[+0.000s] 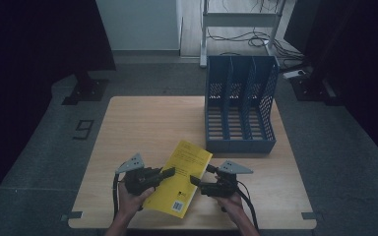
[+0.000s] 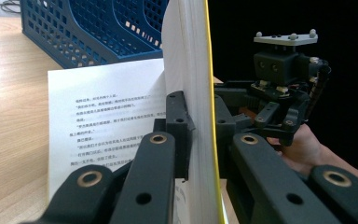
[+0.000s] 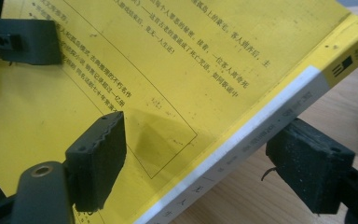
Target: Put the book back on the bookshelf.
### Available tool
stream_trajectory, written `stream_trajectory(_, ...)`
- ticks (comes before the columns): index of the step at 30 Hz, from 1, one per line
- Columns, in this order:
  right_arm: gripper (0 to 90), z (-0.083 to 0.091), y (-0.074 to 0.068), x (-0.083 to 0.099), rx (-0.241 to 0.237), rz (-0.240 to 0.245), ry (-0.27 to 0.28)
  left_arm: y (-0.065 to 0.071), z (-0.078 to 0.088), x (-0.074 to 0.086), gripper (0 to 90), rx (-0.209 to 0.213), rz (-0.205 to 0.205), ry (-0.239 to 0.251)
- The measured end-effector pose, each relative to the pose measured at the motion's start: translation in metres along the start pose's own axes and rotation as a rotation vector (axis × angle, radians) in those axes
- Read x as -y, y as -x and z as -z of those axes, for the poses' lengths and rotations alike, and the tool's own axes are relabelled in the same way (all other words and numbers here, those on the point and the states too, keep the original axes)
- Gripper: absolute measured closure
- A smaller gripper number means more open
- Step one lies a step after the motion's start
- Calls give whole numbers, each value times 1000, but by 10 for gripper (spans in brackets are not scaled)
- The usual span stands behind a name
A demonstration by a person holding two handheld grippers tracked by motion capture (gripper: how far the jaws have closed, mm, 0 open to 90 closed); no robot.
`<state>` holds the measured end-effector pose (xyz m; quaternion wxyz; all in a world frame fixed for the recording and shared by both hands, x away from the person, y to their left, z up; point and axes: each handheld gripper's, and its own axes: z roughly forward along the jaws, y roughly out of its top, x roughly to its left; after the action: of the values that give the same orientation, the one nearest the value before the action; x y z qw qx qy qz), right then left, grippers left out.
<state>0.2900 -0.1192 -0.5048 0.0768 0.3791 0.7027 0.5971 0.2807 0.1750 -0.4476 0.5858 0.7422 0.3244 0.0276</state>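
Clamped in my left gripper, the book shows a smooth yellow card cover and matt white paper pages. Both claws look matt black plastic. Beneath them, pale wood-grain table; beyond, perforated blue plastic rack.

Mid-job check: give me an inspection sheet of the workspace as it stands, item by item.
Surface: wooden table, bare apart from the job's things.
Job's things: yellow book lifted at the near edge, one white page hanging loose; blue file rack standing empty at the far right.
Clutter: nothing seen.
Grippers: left hand-held gripper shut on the book's page block; right hand-held gripper open, jaws straddling the spine edge, pads apart from it.
Cables: a black cable trails from each gripper; loose cables on the floor behind.
Surroundings: dim room, grey floor, white metal frame beyond the table.
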Motion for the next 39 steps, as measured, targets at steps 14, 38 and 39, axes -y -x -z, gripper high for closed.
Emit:
stream_trajectory(14, 338, 6, -5, -3, -6, 41, 52, -6, -1, 3, 829, 37, 31, -14)
stream_trajectory(38, 621, 18, -12, -8, 52, 146, 109, -13, -9, 11, 825, -26, 29, -93)
stream_trajectory(39, 625, 18, -14, -9, 55, 157, 110, -13, -9, 11, 825, -26, 29, -93)
